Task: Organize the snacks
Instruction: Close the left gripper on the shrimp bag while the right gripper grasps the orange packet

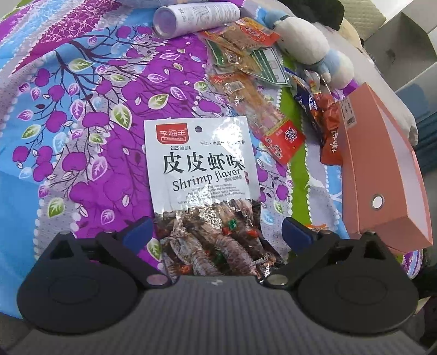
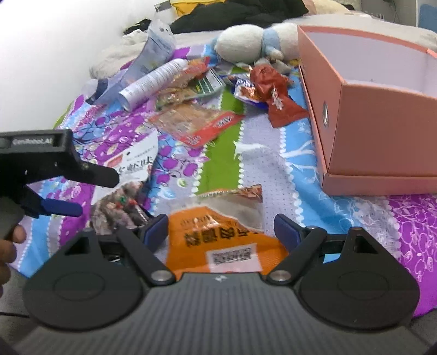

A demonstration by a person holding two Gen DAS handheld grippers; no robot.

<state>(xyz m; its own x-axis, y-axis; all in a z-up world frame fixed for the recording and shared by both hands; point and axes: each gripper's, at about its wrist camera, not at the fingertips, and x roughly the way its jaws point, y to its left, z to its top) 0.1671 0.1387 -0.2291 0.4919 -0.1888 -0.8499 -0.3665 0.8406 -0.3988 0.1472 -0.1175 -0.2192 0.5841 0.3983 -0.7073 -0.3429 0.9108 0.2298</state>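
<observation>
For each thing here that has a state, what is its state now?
Left gripper: jaws open, shrimp packet between them.
Right gripper: jaws open, orange packet between them.
Shrimp packet: sealed, flat on the bedspread.
Orange packet: lying flat.
Pink box: open, looks empty.
White bottle: on its side.

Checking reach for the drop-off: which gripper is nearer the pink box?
Right. The right gripper sits over an orange packet, the pink box close beyond it. The left gripper straddles the shrimp packet, farther away.
</observation>
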